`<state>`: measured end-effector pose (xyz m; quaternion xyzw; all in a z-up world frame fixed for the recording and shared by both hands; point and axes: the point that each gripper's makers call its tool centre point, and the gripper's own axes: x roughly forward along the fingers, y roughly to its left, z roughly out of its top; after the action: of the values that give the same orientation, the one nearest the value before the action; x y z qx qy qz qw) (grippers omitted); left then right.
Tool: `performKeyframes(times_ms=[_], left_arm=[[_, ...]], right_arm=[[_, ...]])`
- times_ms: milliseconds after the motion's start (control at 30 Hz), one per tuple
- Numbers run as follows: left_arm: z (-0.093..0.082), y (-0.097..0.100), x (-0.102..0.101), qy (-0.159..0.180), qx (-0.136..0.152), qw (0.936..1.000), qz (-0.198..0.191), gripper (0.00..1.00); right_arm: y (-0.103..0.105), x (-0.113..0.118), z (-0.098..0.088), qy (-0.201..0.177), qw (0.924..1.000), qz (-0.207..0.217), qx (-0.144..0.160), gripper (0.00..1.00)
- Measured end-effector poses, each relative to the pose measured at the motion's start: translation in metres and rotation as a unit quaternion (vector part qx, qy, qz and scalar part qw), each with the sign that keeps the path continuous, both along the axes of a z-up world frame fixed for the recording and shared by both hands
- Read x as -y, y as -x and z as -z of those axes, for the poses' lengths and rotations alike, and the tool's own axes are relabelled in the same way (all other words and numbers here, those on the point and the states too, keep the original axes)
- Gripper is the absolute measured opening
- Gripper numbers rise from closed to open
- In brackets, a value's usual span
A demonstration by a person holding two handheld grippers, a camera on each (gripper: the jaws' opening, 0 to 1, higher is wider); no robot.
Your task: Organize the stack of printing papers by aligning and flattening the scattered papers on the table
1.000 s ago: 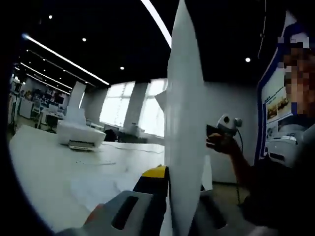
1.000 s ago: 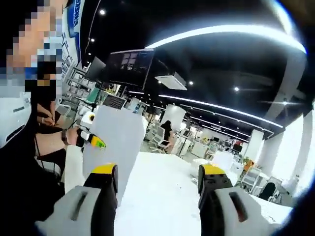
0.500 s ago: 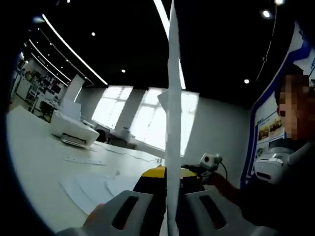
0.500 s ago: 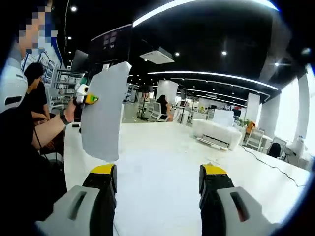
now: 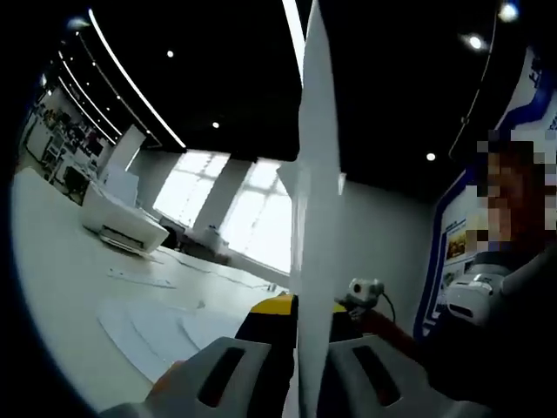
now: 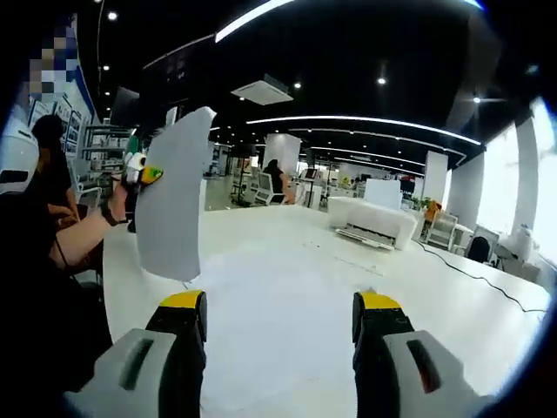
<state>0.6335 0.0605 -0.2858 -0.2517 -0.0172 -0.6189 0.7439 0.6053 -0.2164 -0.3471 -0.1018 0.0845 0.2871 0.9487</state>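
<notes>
Left gripper (image 5: 300, 326) pinches a paper sheet (image 5: 315, 218) upright at frame centre; right gripper (image 6: 280, 326) spread, sheet upper left

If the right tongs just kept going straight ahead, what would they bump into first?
Probably nothing for a while. The right tongs are open and empty, pointing low over the bare white table. The printer sits farther ahead, a bit right. Depth is hard to judge.

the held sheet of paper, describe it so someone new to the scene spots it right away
Start at the big white table. At its near left edge the left gripper holds one sheet of paper upright in the air. Unlike the loose sheets lying flat on the table, it stands vertical, clamped at its edge.
</notes>
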Motion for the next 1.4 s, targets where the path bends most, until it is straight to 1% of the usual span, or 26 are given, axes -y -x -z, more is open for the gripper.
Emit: performKeyframes(times_ms=[133,233,333,500,567,633,733,767,867,933,1000,1133,1200,1400], left_arm=[[-0.001,0.004,0.0,0.001,0.005,1.0,-0.001,0.04],[0.0,0.003,0.0,0.001,0.0,1.0,-0.002,0.05],[0.004,-0.002,-0.002,0.006,-0.012,0.9999,0.001,0.05],[0.009,-0.011,-0.008,0.037,-0.039,0.9984,0.014,0.05],[0.014,-0.015,-0.01,0.049,-0.05,0.9974,0.018,0.05],[0.02,-0.018,-0.01,0.051,-0.056,0.997,0.02,0.05],[0.03,-0.017,-0.007,0.041,-0.053,0.9974,0.025,0.05],[0.031,-0.016,-0.006,0.04,-0.053,0.9975,0.026,0.05],[0.039,-0.01,-0.002,0.021,-0.017,0.9993,0.026,0.05],[0.041,-0.008,0.0,0.016,-0.008,0.9995,0.027,0.05],[0.043,-0.007,-0.001,0.019,-0.008,0.9992,0.033,0.05],[0.044,-0.011,-0.006,0.022,-0.01,0.9995,0.021,0.05],[0.043,-0.012,-0.009,0.034,-0.015,0.9992,0.015,0.05],[0.042,-0.014,-0.014,0.052,-0.025,0.9983,0.012,0.05]], right_arm=[[0.0,0.0,-0.002,-0.002,1.0,-0.001,0.004,0.64],[0.001,0.001,-0.001,-0.003,1.0,-0.001,0.004,0.64],[0.002,0.001,-0.003,-0.009,0.9999,-0.002,0.008,0.64],[0.005,-0.001,-0.004,-0.009,0.9999,-0.008,0.008,0.64],[0.005,-0.002,-0.003,-0.006,0.9999,-0.008,0.008,0.64],[0.005,-0.002,-0.003,-0.006,0.9999,-0.009,0.007,0.64],[0.004,-0.002,-0.004,-0.01,0.9999,-0.009,0.007,0.64],[0.004,-0.002,-0.004,-0.01,0.9999,-0.009,0.006,0.64],[0.002,0.0,-0.004,-0.008,0.9999,-0.005,0.006,0.63],[0.002,0.0,-0.003,-0.008,0.9999,-0.006,0.006,0.63],[0.002,-0.001,-0.003,-0.008,0.9999,-0.006,0.005,0.63],[0.002,-0.003,-0.001,-0.01,0.9999,-0.01,0.005,0.63],[0.002,-0.003,0.002,-0.013,0.9998,-0.012,0.002,0.64],[0.002,-0.003,0.019,-0.007,0.9997,-0.017,-0.018,0.64]])
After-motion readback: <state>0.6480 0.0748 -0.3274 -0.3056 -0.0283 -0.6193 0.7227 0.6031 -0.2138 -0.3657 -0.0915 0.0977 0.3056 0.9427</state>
